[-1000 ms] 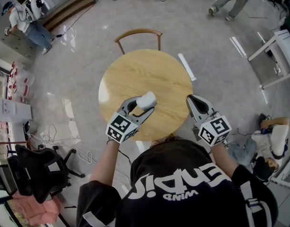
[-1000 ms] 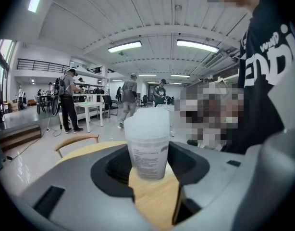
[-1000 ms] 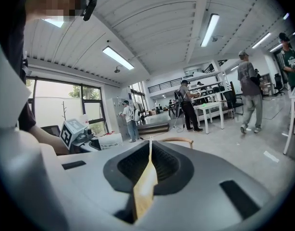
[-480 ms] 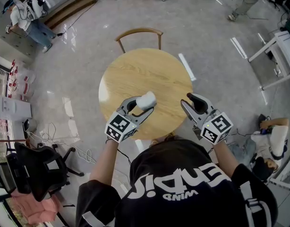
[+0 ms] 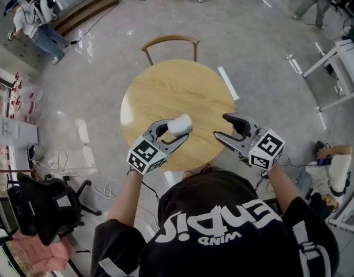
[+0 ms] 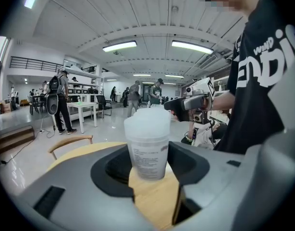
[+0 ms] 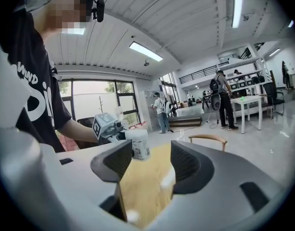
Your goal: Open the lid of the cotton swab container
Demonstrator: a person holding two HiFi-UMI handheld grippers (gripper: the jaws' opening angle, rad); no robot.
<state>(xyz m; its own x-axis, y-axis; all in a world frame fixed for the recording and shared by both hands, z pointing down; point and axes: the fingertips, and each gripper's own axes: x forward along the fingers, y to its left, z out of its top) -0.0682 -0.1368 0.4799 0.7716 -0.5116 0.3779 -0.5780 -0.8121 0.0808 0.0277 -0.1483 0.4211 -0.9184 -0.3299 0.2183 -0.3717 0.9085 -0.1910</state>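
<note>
The cotton swab container, a pale translucent tub with a printed label, is over the near left part of the round wooden table, pinched between the 2 jaws of the left gripper. In the left gripper view the container stands upright with a jaw pressed against each side, and its lid is on top, closed. In the head view it leans slightly towards the table's far side.

The right gripper hangs over the table's near right edge, well apart from the container, and points across the table towards it. Its jaws have just been opening and stand spread wide. In the right gripper view only the tabletop lies between them, and the container shows farther off, beyond the left jaw.

The person holding both grippers stands at the table's near edge in a black shirt with white print.

At the table's far side, 1 wooden chair is pushed close to the rim. Beyond the table, on the glossy grey floor, several people stand or walk, and a white desk stands off to the table's right.
</note>
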